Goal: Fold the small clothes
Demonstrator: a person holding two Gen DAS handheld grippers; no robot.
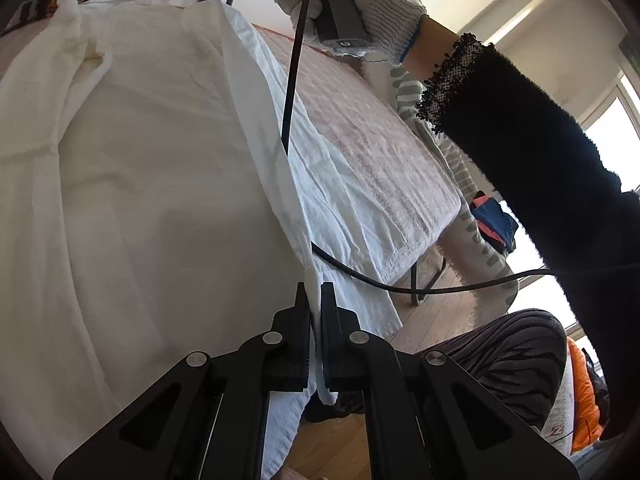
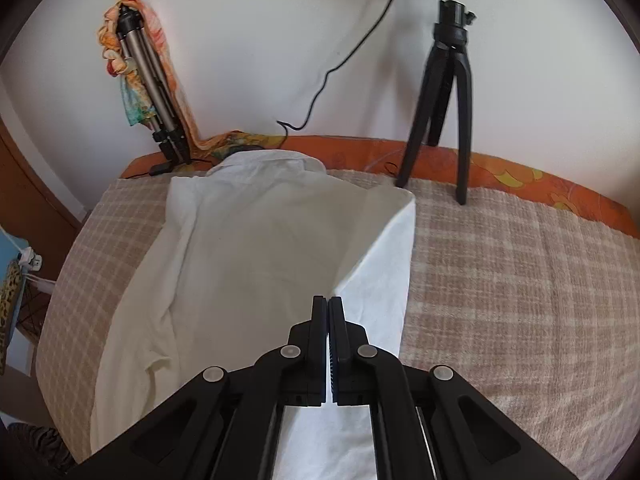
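A white shirt [image 2: 260, 240] lies along the checked beige cover [image 2: 500, 260], collar toward the wall. Its right side is lifted into a raised fold that runs down to my right gripper [image 2: 329, 304], which is shut on that edge, with white cloth showing between the pads. In the left wrist view the same shirt [image 1: 140, 160] fills the left half. Its long edge rises into my left gripper [image 1: 315, 292], which is shut on the fabric near the table's front edge. A gloved hand [image 1: 372, 12] holds the right gripper's handle at the top of that view.
A black tripod [image 2: 448, 100] stands on the cover at the back right. A silver tripod [image 2: 148, 80] draped with an orange scarf leans on the wall at the back left. A black cable [image 1: 292, 80] hangs across the shirt. A black sleeve [image 1: 540, 160] and a striped knee [image 1: 500, 352] are at the right.
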